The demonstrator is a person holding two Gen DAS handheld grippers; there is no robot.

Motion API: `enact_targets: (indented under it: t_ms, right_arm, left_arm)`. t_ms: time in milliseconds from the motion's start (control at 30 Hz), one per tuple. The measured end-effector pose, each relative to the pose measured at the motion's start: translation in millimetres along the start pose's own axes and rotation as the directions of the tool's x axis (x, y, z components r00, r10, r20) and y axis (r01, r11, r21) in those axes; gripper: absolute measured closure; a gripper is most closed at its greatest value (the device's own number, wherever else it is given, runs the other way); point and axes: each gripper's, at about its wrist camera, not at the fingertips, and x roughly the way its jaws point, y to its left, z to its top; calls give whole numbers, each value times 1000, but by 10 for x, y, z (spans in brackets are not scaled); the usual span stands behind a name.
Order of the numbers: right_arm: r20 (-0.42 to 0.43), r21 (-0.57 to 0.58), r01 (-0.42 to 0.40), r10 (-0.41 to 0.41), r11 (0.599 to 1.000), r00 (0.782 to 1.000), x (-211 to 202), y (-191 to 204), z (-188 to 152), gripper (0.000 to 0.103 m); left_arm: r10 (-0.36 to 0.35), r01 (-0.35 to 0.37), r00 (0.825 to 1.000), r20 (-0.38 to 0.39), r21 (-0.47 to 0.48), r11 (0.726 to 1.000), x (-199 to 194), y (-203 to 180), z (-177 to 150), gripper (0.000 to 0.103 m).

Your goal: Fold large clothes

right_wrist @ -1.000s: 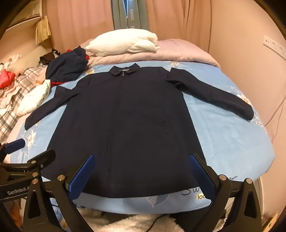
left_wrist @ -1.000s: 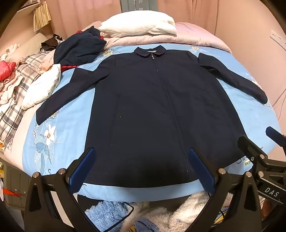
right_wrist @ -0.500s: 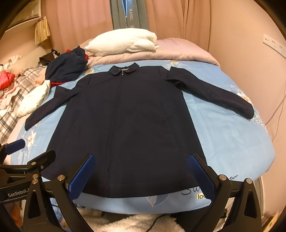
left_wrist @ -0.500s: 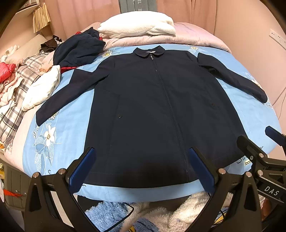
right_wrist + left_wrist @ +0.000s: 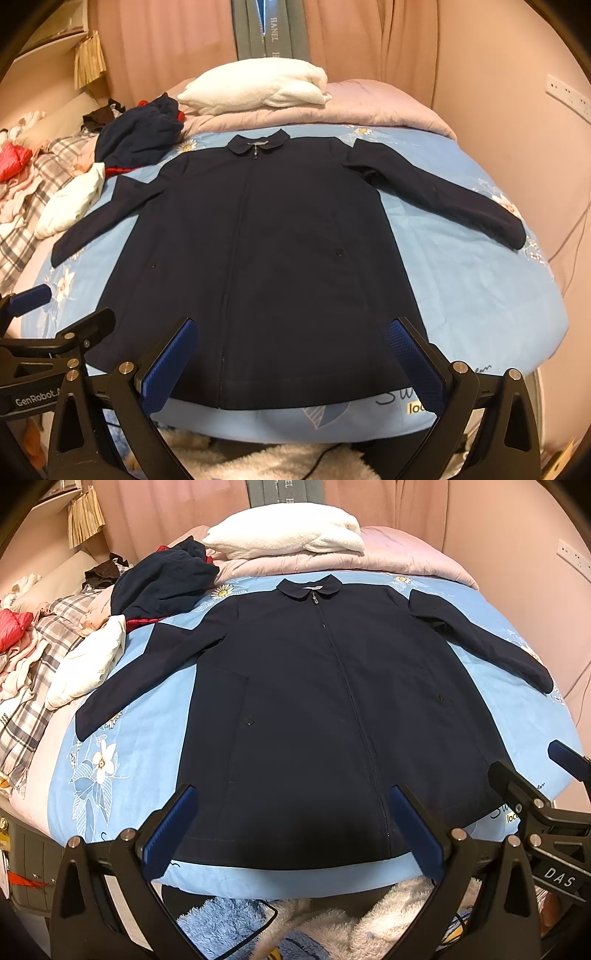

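Observation:
A large dark navy jacket [image 5: 314, 709] [image 5: 258, 266] lies flat and face up on a light blue flowered sheet [image 5: 122, 746] [image 5: 472, 295], zipped, collar at the far end and both sleeves spread outward. My left gripper [image 5: 291, 827] hovers open over the hem near the foot of the bed, nothing between its blue pads. My right gripper [image 5: 291, 358] is also open above the hem, empty. Each gripper shows at the edge of the other's view: the right gripper [image 5: 535, 801], the left gripper [image 5: 48, 325].
A white pillow [image 5: 284, 531] and a pink duvet [image 5: 399, 557] lie at the head of the bed. A crumpled navy garment [image 5: 162, 583], a white garment [image 5: 88, 664] and plaid clothes [image 5: 29, 672] pile at the left. Fluffy blankets [image 5: 295, 930] lie below the bed's foot.
Both grippers have crept slightly forward and the view shifted a little; the jacket has not moved and both jaws stay open.

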Motion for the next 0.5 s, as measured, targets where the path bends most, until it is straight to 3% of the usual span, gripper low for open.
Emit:
enact_targets:
  t_ms: [500]
  right_arm:
    - [-9,0,-4,4,1000,1000,17,21,-7,1]
  left_arm:
    - [1,-1,1000,-1,4,1000,10,20,-4,0]
